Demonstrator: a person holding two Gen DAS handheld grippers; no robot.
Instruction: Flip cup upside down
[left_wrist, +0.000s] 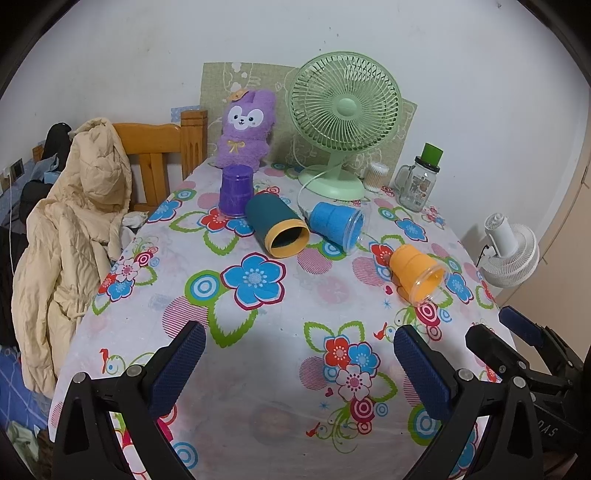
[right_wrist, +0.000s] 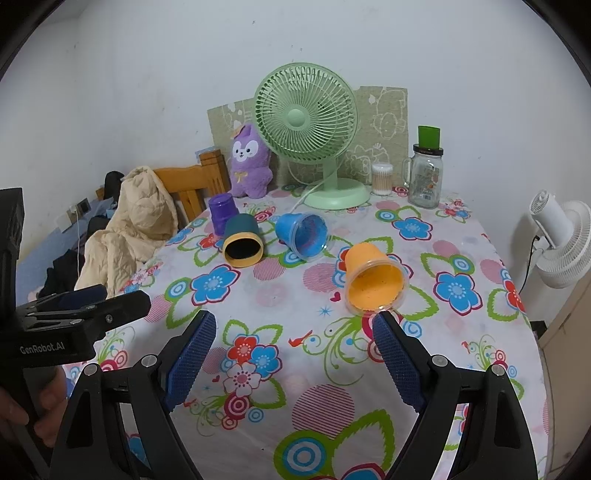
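Note:
Several cups are on the floral tablecloth (left_wrist: 280, 369). A purple cup (left_wrist: 236, 189) (right_wrist: 222, 213) stands upside down at the back left. A dark teal cup with a yellow rim (left_wrist: 277, 225) (right_wrist: 242, 240), a blue cup (left_wrist: 335, 223) (right_wrist: 303, 233) and an orange cup (left_wrist: 417, 272) (right_wrist: 373, 280) lie on their sides. My left gripper (left_wrist: 299, 363) is open and empty near the front edge. My right gripper (right_wrist: 293, 356) is open and empty, its right fingertip (right_wrist: 384, 325) just short of the orange cup's rim. The right gripper also shows in the left wrist view (left_wrist: 498, 328).
A green desk fan (left_wrist: 341, 122) (right_wrist: 308, 129), a purple plush toy (left_wrist: 245, 127), a cotton swab box (right_wrist: 381, 178) and a glass jar with a green lid (left_wrist: 419, 181) (right_wrist: 425, 173) stand at the back. A wooden chair with a beige coat (left_wrist: 74, 229) is left; a white fan (right_wrist: 561, 240) right.

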